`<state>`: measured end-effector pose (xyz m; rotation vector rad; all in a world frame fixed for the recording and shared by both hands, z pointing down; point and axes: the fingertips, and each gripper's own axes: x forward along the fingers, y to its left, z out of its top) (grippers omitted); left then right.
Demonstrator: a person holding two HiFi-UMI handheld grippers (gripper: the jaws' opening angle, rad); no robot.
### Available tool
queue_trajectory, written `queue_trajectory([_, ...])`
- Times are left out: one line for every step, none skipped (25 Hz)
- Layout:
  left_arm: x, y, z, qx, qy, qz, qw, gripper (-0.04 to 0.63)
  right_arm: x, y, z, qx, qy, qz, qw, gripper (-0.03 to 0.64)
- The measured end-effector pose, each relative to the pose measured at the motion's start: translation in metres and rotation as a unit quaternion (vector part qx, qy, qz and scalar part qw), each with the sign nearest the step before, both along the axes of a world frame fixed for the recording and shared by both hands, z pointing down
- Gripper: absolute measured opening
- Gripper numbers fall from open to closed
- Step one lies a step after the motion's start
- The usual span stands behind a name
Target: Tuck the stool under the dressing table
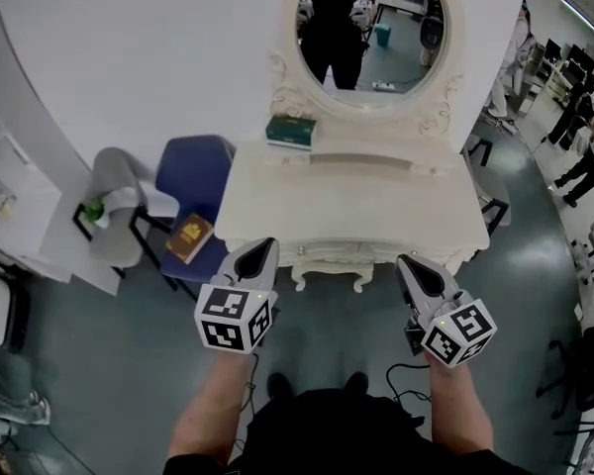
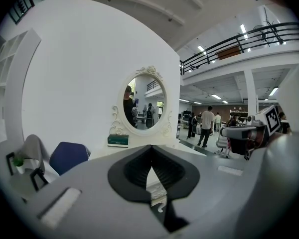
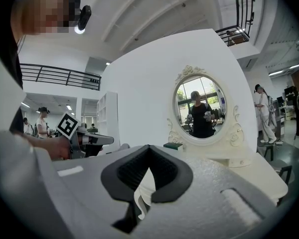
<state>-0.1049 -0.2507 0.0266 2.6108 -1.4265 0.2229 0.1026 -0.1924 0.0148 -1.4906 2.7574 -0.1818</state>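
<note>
Table [image 1: 376, 201] with oval mirror [image 1: 371, 28] stands ahead. Left hand-held gripper [image 1: 263, 245] and right hand-held gripper [image 1: 406, 262] hover before it (both closed, empty).

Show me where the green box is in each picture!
Head view: the green box sits upper middle, on the dressing table, left of the mirror's base.
Left gripper view: the green box is left of centre, under the mirror's lower left edge.
Right gripper view: the green box is small, near the centre.
Shared landmark: the oval mirror.
</note>
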Motion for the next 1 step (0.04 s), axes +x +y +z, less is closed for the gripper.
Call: queue_trajectory([0.0008, 0.0006, -0.0002, 0.0, 0.0, 0.0, 1.0, 0.015, 0.0006, 0.0006, -0.0002, 0.0, 0.0, -0.001, 1.0, 0.002])
